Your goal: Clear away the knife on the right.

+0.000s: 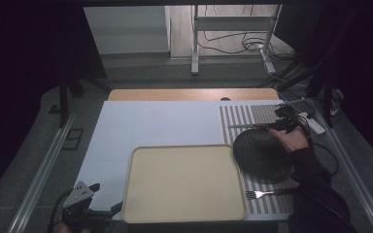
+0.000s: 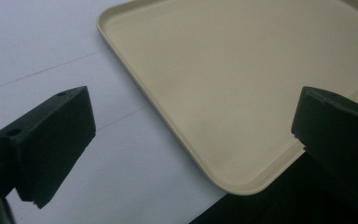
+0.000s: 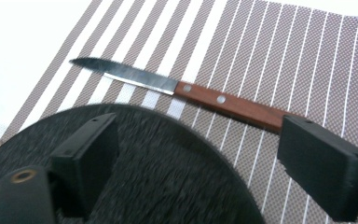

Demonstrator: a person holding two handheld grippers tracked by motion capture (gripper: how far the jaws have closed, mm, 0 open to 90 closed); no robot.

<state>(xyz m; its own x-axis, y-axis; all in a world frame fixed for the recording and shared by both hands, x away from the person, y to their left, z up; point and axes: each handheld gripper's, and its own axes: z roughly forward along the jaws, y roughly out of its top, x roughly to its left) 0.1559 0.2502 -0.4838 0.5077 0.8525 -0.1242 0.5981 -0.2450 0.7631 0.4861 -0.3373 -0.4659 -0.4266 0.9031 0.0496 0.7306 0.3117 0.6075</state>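
Left tongs (image 1: 108,209): spread, empty, at the tray's near-left corner.
Right tongs (image 3: 200,163): spread, empty, above the plate's far edge.
Tray (image 1: 184,213): beige, on the table (image 1: 150,121).
Plate (image 1: 260,153): dark, on the striped mat (image 1: 243,116).
Knife (image 3: 186,91): just beyond the plate.
Fork (image 1: 262,194): near edge of the mat.

No readable text, label, brand, number or sign anywhere. Blank across the tray (image 1: 184,183), blank on the striped mat (image 3: 279,60), nothing printed on the knife (image 3: 182,88) handle beyond two plain rivets, nothing on the dark round plate (image 1: 262,155).
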